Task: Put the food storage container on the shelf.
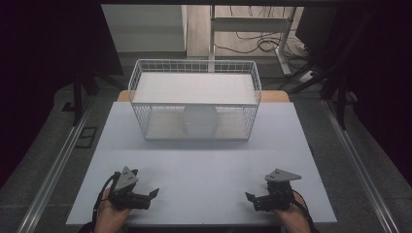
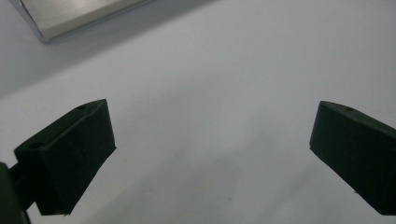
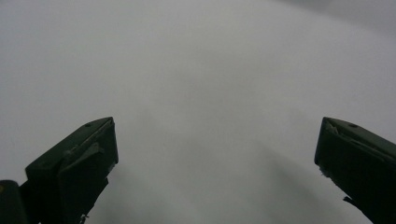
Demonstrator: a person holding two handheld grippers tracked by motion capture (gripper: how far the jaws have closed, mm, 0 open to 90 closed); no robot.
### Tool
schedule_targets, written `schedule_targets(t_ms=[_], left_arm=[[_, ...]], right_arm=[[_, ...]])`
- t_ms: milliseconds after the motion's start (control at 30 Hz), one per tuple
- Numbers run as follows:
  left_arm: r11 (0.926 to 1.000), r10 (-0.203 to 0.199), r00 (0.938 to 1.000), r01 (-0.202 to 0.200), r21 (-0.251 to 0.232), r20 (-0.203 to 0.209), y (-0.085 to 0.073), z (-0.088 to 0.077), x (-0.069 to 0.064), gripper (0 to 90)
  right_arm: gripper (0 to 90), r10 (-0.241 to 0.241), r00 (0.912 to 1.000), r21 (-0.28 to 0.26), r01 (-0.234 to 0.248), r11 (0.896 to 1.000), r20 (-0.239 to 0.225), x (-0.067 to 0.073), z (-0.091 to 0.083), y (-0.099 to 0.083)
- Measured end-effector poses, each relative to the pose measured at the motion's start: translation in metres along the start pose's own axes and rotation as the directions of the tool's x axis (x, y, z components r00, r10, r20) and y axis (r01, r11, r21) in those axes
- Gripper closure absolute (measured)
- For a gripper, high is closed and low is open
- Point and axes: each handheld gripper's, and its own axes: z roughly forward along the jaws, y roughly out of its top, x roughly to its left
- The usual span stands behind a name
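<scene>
A white wire basket (image 1: 194, 65) stands at the back middle of the pale table (image 1: 204, 165). A flat white board (image 1: 194, 88) lies across it. Below the board, behind the front mesh, sits a white rounded object (image 1: 199, 120). My left gripper (image 1: 149, 196) rests near the front left edge, held in a hand, pointing right. Its jaws stand wide apart over bare table (image 2: 212, 126), so it is open. My right gripper (image 1: 251, 198) rests near the front right edge, pointing left. It is also open, with nothing between its fingers (image 3: 215, 140).
A shiny metal strip (image 2: 79, 14) crosses the upper left of the left gripper view. Metal rails (image 1: 53, 170) run along both sides of the table. Desk legs and cables (image 1: 262, 41) lie on the floor beyond the basket.
</scene>
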Motion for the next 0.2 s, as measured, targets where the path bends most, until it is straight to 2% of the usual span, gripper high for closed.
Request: schedule_targets(t_ms=[67, 200], left_arm=[[1.0, 0.004, 1.0, -0.004, 0.008, 0.001, -0.0002, 0.0007, -0.0002, 0.0], [0.9997, 0.014, 0.9999, -0.014, 0.019, 0.002, 0.0001, 0.0026, -0.0014, 0.0]], right_arm=[[0.0, 0.012, 0.9998, 0.026, -0.012, 1.0, -0.013, -0.0023, 0.0016, -0.0025], [0.0, 0.013, 0.9998, 0.033, -0.012, 0.999, -0.015, -0.0031, 0.0025, -0.0032]])
